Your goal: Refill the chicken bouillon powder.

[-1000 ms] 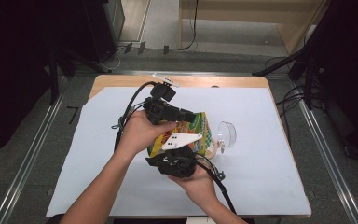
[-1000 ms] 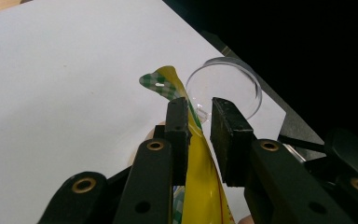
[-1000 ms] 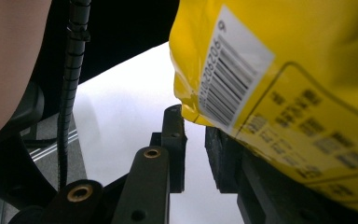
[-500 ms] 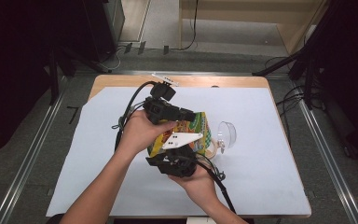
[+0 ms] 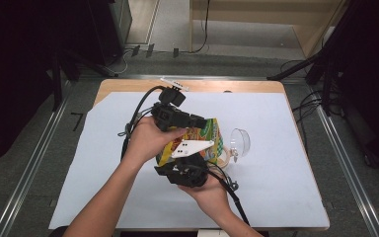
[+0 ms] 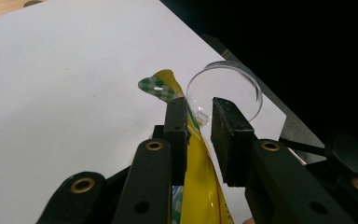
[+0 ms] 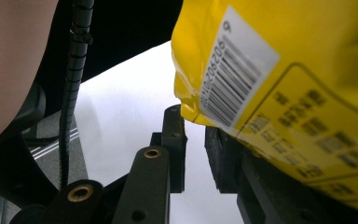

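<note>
Snack bag (image 5: 205,140): light, crinkly, slippery; best pinched at flat seams. Left tool (image 6: 199,122) straddles its top edge, jaws spread; right tool (image 7: 196,140) barely parted beneath a corner.

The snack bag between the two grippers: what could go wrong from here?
1. The left gripper has the bag between jaws with a gap, so it might slip.
2. The clear bowl lies right beside the bag; a pull could knock it.
3. The right gripper meets only the bag's corner.

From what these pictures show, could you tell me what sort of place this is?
Probably a lab or recording room, not a home: a wooden table under a white sheet, metal floor rails, cables across the grey floor, and dark stands around it.
</note>
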Demonstrator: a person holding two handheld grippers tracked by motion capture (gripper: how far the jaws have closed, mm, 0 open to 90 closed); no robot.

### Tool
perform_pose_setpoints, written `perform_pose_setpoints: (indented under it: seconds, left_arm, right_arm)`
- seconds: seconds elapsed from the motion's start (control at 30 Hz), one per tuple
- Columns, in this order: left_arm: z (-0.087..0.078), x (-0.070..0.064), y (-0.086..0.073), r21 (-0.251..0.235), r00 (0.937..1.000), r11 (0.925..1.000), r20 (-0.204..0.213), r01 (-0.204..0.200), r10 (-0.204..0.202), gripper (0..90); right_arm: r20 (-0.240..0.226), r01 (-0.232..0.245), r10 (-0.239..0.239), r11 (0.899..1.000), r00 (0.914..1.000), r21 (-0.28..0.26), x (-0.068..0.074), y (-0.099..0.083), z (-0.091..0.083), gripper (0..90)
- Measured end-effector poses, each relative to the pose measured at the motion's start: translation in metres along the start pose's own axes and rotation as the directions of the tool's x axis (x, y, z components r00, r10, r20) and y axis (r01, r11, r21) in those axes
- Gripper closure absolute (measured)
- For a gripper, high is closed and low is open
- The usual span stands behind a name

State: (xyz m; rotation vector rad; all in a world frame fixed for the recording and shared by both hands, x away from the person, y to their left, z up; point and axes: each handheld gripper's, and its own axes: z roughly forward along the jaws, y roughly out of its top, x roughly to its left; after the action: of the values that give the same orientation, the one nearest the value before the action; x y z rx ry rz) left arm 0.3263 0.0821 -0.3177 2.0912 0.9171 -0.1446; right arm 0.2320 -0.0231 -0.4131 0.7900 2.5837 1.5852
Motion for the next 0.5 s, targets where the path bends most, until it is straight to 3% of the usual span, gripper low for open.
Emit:
perform_pose_setpoints:
  seconds: [0.5]
  left_arm:
    - [-0.0015, -0.0019, 0.0004, -0.005, 1.0000, 1.0000, -0.003, -0.008, 0.008, 76.5]
  right_arm:
    - [0.001, 0.000, 0.000, 1.000, 1.0000, -0.004, 0.0010, 0.0007, -0.0006, 79.4]
